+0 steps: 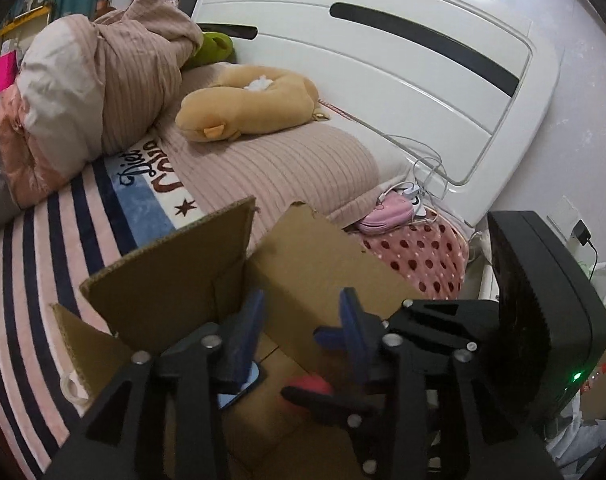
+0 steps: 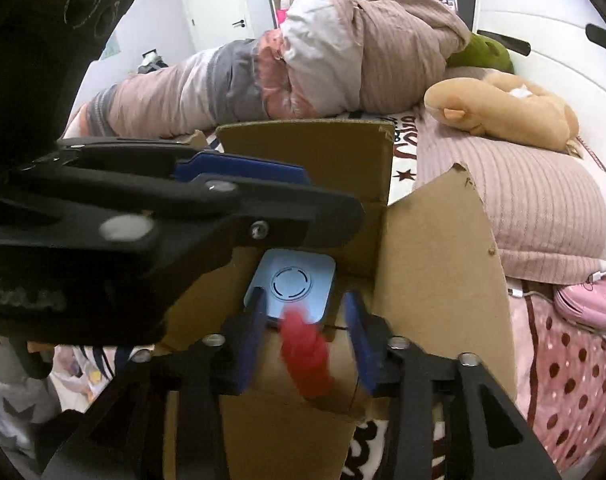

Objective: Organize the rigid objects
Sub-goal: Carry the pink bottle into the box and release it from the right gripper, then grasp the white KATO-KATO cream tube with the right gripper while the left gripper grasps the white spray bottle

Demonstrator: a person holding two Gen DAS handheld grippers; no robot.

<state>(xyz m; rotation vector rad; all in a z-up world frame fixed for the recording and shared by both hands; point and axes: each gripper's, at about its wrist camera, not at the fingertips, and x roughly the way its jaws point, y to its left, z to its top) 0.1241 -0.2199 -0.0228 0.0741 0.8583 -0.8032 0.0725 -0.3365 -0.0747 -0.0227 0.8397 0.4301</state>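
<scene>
An open cardboard box (image 2: 435, 264) sits on the bed; it also shows in the left wrist view (image 1: 311, 256). Inside it lies a light blue square device (image 2: 293, 286), partly seen in the left wrist view (image 1: 239, 394). A blurred red object (image 2: 307, 354) is between the open fingers of my right gripper (image 2: 303, 344), over the box, not clamped; it shows in the left wrist view (image 1: 313, 386) too. My left gripper (image 1: 299, 332) is open over the box and crosses the right wrist view (image 2: 239, 172).
A striped blanket (image 1: 43, 240), a rolled quilt (image 1: 103, 88), a tan plush toy (image 1: 247, 104) and a pink case with cables (image 1: 387, 212) lie on the bed. The white headboard (image 1: 383, 60) stands behind. A black device (image 1: 543, 312) is at right.
</scene>
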